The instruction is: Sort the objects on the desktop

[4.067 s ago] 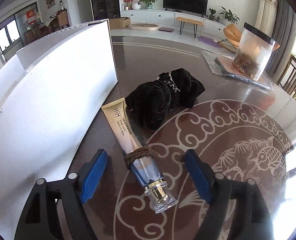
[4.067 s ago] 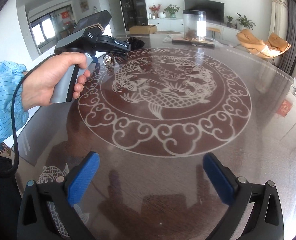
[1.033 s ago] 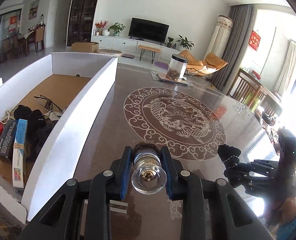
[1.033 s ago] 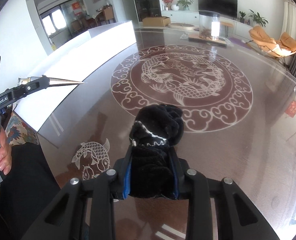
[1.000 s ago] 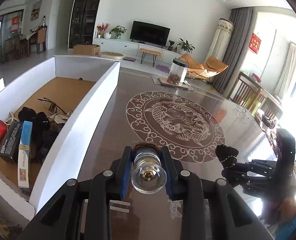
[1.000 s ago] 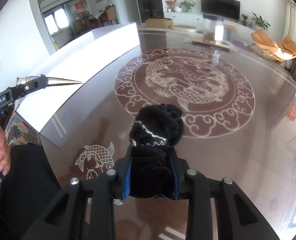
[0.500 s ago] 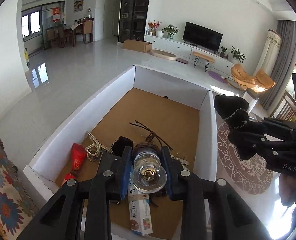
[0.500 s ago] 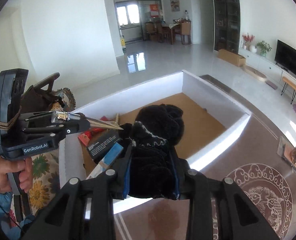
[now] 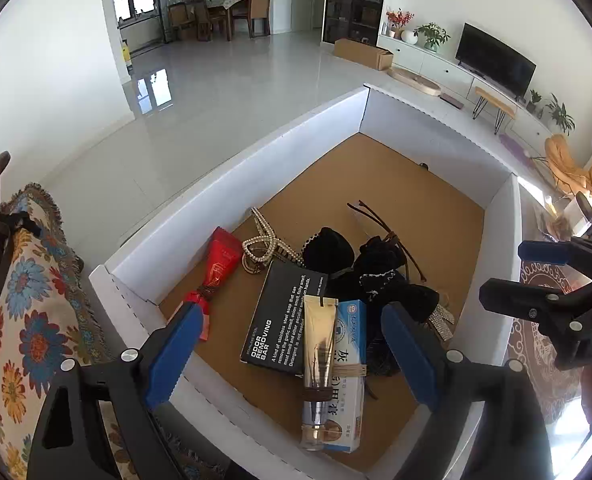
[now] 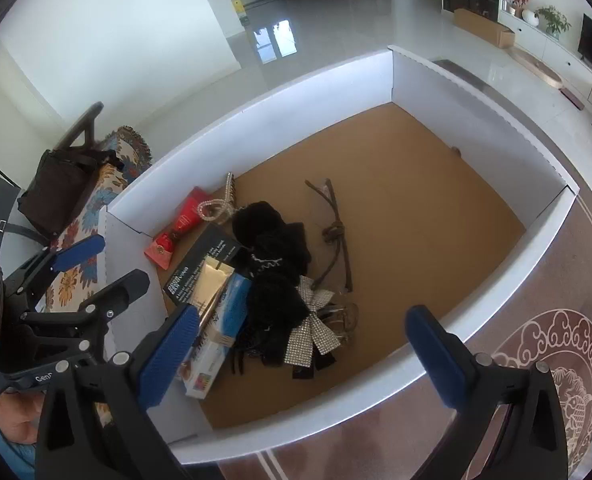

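Both claws, left (image 9: pixel 288 350) and right (image 10: pixel 302 354), had just been opened above the box (image 9: pixel 232 184), empty, so that tube (image 9: pixel 318 364) and black cloth (image 10: pixel 278 304) were released among the sorted items.

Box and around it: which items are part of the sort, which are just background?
Part of the sort:
white box
gold tube
black velvet pouch
red tube
black carton

Background:
floral cushion
dark bag
TV
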Demonstrator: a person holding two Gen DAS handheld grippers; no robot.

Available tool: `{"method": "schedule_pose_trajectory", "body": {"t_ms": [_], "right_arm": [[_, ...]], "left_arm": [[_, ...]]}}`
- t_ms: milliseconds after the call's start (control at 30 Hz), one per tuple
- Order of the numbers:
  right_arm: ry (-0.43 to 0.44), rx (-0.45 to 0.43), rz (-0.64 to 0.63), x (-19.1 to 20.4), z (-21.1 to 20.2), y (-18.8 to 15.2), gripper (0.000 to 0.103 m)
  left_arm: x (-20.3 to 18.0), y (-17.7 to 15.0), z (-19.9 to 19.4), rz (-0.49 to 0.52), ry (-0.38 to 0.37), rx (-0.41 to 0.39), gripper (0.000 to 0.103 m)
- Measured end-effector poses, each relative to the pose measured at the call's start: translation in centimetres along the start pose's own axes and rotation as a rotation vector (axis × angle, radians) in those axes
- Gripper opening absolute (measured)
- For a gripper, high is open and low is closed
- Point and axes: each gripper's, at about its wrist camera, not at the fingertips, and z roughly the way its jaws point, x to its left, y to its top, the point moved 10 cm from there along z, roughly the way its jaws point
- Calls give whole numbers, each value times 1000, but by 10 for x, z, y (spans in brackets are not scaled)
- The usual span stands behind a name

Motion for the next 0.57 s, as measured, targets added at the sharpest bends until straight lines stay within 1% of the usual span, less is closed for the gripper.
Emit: {"method": "schedule_pose_trajectory", "body": {"t_ms": [67,133,200,267,333,367,400,467,500,567], "right_arm": [[-56,24,-46,-5,-5,-2,103],[-101,38,-93,-7,-10,-4,103],[-128,39,-126,-9,-14,-6,103],[-141,31,-144,-9,-18,-8,103],[-145,24,-150,-8,-19,-9,103],[-144,22,-151,-9,-19,-9,103],[-145,21,-151,-9,-19,-9,103],[-148,21,-152,-10,-18,-9,103],[-149,21,-155,-10,-17,-8,103],[-153,19,-163,-9,-17,-7,103]], "left_arm": [[0,0,-10,-25,35,-16,96],[1,3,-20,-50,51,-45,96],[-1,4,-30,-61,77,-67,96],[-2,6,-36,-66,108,-78,96],[-3,6,-38,-83,127,-72,97],[-5,6,-38,-87,120,-65,102],[-6,6,-40,-90,120,-69,103],[-3,7,-49,-116,156,-115,103],[-3,7,-52,-124,150,-141,103],[-8,8,-55,-110,150,-157,103]]}}
